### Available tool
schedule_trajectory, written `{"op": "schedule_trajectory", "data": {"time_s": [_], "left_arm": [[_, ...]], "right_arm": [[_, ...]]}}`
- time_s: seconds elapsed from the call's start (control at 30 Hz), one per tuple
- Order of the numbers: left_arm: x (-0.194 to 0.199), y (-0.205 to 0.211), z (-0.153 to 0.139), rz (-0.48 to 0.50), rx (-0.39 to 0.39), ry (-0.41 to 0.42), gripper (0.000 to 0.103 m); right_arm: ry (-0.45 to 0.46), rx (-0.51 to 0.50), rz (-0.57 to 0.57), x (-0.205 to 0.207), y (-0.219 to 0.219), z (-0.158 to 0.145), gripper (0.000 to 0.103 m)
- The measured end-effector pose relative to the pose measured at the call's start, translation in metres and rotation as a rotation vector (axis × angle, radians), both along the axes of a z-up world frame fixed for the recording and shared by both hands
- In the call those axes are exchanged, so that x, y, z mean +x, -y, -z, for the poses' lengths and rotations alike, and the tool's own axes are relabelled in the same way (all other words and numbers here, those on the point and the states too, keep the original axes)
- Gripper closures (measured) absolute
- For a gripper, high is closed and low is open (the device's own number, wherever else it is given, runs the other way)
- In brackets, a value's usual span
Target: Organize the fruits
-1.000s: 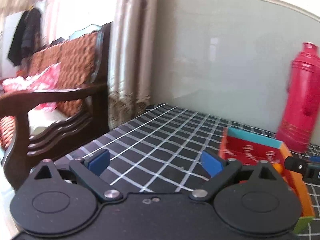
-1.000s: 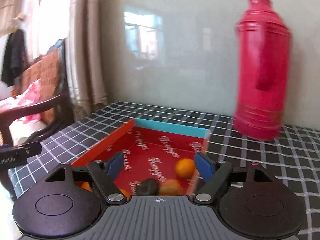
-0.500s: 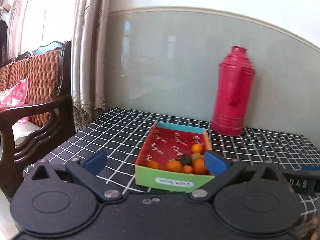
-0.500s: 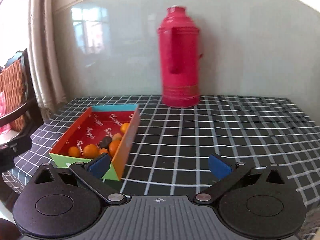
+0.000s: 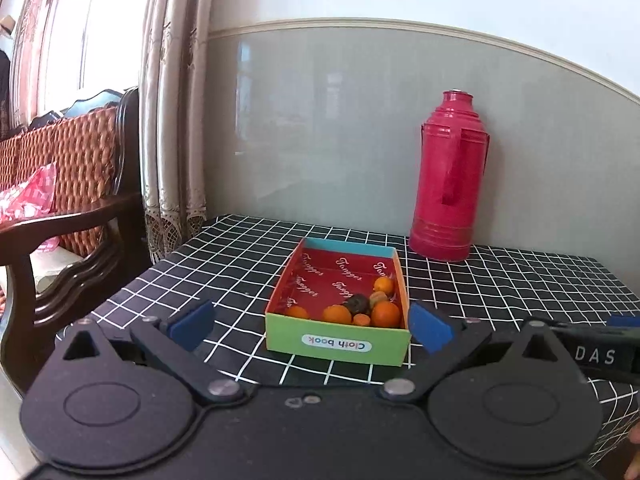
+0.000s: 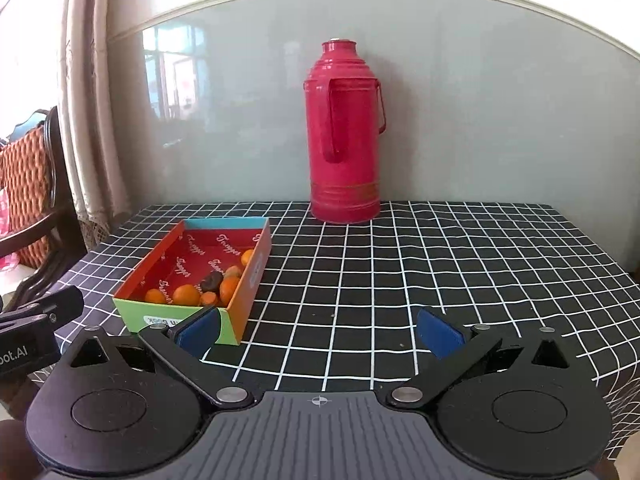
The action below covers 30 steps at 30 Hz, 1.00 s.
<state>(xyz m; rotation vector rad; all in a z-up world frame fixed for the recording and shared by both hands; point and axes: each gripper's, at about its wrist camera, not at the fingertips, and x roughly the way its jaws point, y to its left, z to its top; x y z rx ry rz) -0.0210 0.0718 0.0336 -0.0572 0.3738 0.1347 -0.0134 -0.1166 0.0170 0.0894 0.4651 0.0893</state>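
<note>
A shallow cardboard box with a green front wall and red lining sits on the black checked tablecloth; it also shows in the right wrist view. Inside lie several small orange fruits and one dark fruit, bunched at the near right. My left gripper is open and empty, hovering just in front of the box. My right gripper is open and empty, to the right of the box, above bare cloth.
A tall red thermos stands at the back against the grey wall panel. A wooden sofa and curtains are left of the table. The table's left edge and right edge are close.
Both grippers have pulled back and risen from close over the box; the whole box, thermos and table now show. Both stayed open.
</note>
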Motion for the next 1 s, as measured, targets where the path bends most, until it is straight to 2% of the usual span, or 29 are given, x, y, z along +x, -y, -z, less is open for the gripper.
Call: {"op": "schedule_trajectory", "data": {"time_s": [0.2, 0.83, 1.0], "left_arm": [[-0.001, -0.001, 0.003, 0.001, -0.021, -0.018, 0.006], [0.005, 0.012, 0.004, 0.033, 0.033, -0.045, 0.006], [0.007, 0.011, 0.004, 0.029, 0.018, -0.051, 0.006]], "right_arm": [[0.0, 0.009, -0.016, -0.001, -0.001, 0.002, 0.0], [0.006, 0.017, 0.004, 0.0, 0.002, 0.003, 0.0], [0.003, 0.024, 0.009, 0.001, 0.004, 0.004, 0.0]]}}
